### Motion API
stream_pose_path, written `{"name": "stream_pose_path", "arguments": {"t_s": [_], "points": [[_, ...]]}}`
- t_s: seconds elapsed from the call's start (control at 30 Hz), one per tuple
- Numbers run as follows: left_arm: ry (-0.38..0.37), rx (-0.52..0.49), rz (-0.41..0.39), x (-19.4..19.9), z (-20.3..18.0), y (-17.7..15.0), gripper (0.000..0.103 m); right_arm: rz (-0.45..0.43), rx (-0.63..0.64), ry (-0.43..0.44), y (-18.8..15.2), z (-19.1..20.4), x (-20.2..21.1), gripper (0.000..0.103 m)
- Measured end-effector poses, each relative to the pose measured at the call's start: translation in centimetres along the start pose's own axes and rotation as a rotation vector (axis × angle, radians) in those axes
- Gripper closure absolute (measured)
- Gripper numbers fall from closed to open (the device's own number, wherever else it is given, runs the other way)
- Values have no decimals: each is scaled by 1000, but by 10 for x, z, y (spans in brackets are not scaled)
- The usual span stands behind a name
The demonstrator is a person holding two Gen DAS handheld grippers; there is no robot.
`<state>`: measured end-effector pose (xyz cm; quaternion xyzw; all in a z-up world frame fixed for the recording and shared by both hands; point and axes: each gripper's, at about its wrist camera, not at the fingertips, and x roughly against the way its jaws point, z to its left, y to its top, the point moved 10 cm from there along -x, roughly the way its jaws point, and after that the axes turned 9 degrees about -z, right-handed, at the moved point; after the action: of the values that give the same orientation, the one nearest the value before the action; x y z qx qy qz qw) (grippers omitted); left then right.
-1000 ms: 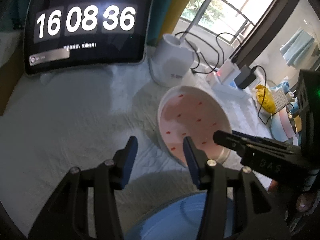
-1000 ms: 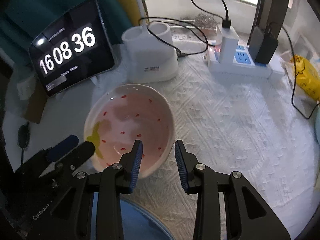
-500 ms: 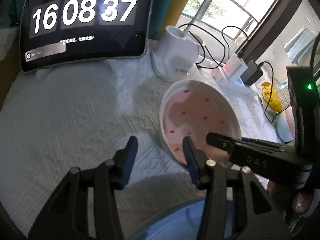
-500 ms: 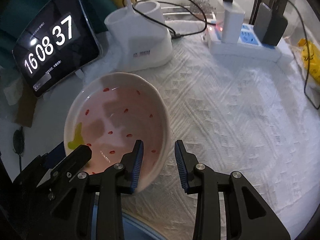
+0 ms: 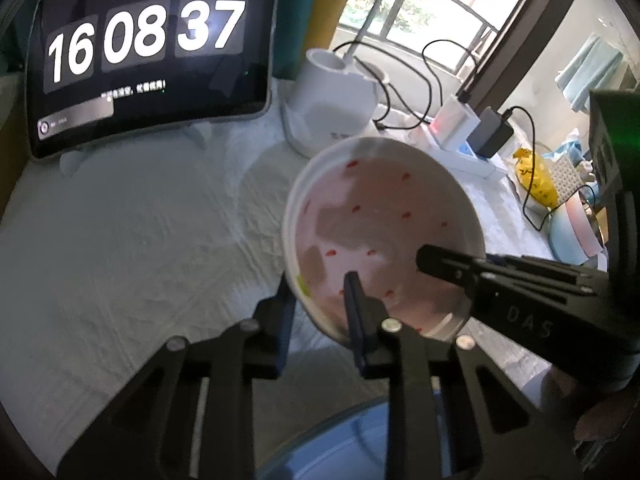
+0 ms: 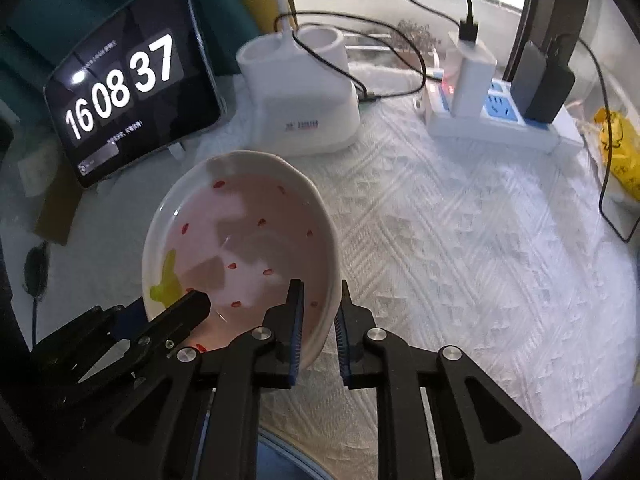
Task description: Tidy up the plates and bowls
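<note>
Both grippers just closed jaws onto pink bowl: left gripper clamps near-left rim, right gripper clamps near-right rim, wall pinched between pads each side. Earlier jaws stood apart, bowl flat on white cloth; now bowl looks tilted, possibly starting to lift. Judgement: grasp made, carry next, likely to blue plate below grippers.

Around: clock tablet, white holder, power strip, cables, yellow bag. None block path.
</note>
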<state>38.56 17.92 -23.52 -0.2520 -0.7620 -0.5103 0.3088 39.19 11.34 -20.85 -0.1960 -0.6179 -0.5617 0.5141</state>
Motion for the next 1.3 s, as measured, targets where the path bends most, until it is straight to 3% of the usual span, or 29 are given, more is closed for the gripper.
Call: {"name": "stream_pose_path", "arguments": {"t_s": [0.77,1.3], "points": [[-17,-86,-134,64,-40,13,78,-126,-13,41,2,-12,71,89],[-51,-156,-203,111,-93,8,78,-211,-26,43,-12,-34,136,88]]}}
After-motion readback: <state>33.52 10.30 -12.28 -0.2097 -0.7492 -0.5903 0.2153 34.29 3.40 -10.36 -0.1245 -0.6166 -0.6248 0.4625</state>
